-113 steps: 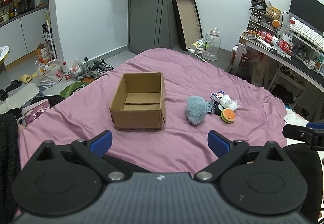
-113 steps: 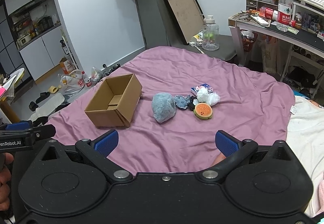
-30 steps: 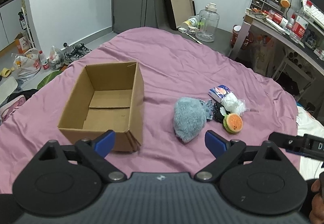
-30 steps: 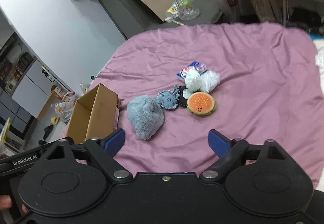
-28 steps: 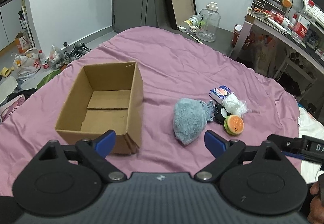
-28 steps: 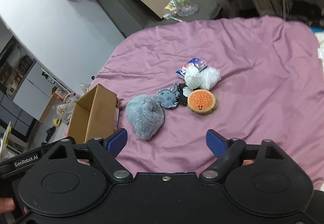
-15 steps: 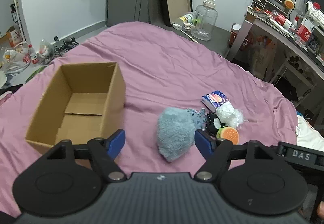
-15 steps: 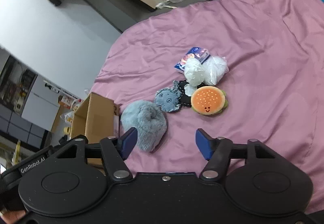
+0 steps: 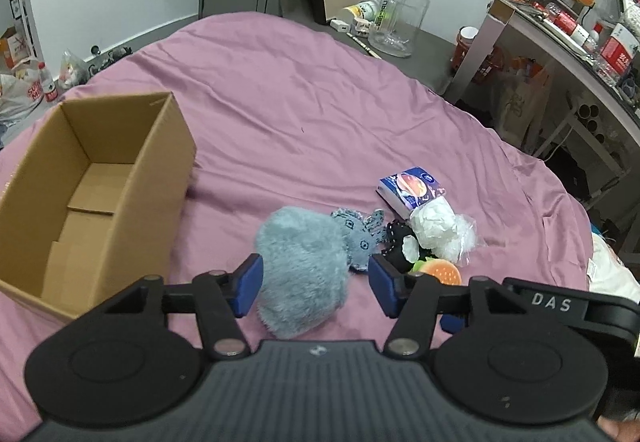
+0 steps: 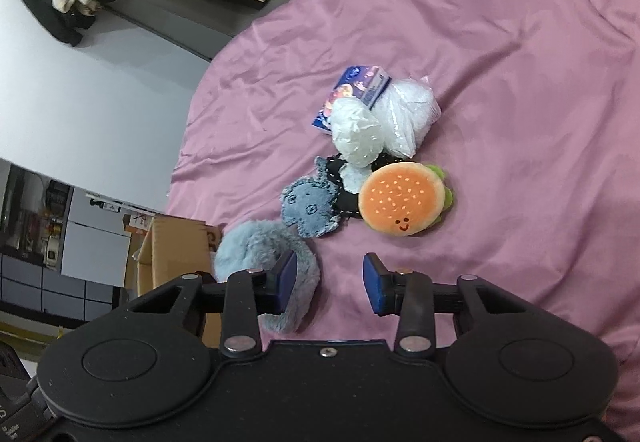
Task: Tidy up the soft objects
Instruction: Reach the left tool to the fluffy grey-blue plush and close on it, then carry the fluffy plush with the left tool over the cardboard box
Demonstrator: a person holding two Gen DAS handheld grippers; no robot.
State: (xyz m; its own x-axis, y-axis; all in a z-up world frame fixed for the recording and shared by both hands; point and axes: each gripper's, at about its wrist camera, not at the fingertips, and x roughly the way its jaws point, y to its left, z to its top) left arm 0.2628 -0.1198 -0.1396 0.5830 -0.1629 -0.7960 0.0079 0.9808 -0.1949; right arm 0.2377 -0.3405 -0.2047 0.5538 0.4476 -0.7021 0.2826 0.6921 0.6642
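Item: fluffy grey-blue plush (image 9: 304, 270), rounded, on pink bed (image 9: 320, 114). Your left tool (image 9: 314, 288) & right tool (image 10: 326, 284): half-open, just been closing, gripping nothing.

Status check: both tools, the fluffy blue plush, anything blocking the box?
Left tool closing around fluffy blue plush, no grip yet. Right tool closing, empty, over sheet. Cardboard box empty, path clear.

The left gripper's body hides the near end of the grey fluffy plush (image 9: 304, 266), the cardboard box (image 9: 96, 182) is cut off at the picture's left edge, and the burger plush (image 9: 438, 274) shows only partly.
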